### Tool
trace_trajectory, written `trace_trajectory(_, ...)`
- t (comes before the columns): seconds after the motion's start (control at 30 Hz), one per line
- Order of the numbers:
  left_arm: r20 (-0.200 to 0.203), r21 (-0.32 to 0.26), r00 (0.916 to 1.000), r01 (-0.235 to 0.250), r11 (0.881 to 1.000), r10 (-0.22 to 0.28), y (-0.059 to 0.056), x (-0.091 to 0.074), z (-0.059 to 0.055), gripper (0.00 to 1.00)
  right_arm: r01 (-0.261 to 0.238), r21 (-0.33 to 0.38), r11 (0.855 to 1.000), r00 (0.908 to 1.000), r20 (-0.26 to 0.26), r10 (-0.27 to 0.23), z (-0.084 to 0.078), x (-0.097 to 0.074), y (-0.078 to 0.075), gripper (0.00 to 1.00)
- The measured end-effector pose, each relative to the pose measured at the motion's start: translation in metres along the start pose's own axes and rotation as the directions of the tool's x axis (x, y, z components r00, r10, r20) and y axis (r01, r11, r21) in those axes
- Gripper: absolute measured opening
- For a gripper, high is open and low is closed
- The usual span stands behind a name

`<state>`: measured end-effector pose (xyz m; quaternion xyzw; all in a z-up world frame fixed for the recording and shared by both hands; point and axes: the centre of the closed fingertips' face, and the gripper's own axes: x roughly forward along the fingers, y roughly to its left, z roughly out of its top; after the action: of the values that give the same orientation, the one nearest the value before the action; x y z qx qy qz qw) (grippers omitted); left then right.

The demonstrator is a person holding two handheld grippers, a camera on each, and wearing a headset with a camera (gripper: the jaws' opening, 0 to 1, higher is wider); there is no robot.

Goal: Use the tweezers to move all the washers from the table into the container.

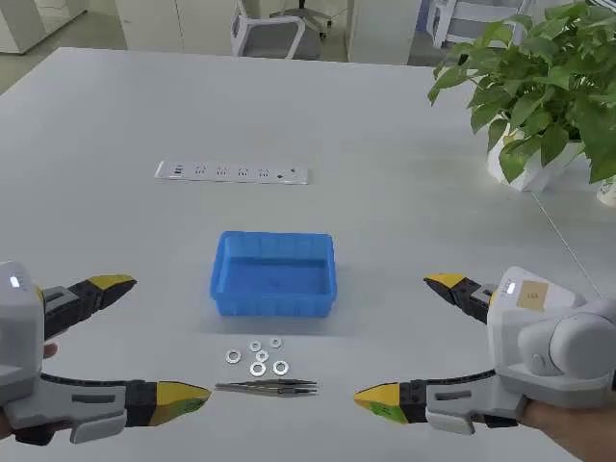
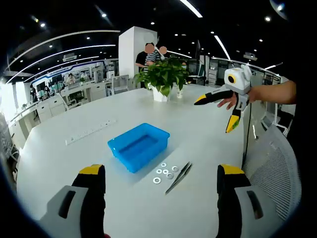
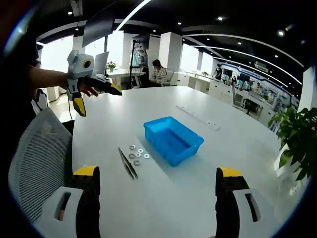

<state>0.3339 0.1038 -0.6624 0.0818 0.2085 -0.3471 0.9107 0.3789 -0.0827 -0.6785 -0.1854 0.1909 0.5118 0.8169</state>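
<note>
Several small metal washers [image 1: 257,356] lie in a loose cluster on the white table, just in front of the blue plastic container [image 1: 274,272]. The tweezers [image 1: 268,387] rest flat on the near side of the washers. My left gripper [image 1: 159,342] hovers open at the left, and my right gripper [image 1: 399,339] hovers open at the right; both hold nothing. The left gripper view looks across the washers [image 2: 166,172], tweezers [image 2: 179,177] and container [image 2: 138,145] to the right gripper [image 2: 214,115]. From the right gripper view I see the washers [image 3: 137,155], tweezers [image 3: 128,162], container [image 3: 173,139] and left gripper [image 3: 99,103].
A white power strip [image 1: 231,172] lies beyond the container. A potted plant [image 1: 549,87] stands at the far right of the table [image 1: 115,115]. Office chairs sit at the table's near edge [image 2: 277,168] and far edge [image 1: 269,34].
</note>
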Motion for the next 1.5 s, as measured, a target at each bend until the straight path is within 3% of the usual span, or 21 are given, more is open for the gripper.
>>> trace_trajectory(1.5,0.004,0.006,1.0000,0.008,1.000,-0.008,0.0002,-0.0008,-0.0003,0.98,0.004,-0.011,1.000,0.9999,0.014,-0.004,0.0048,0.0006,-0.0029,0.97)
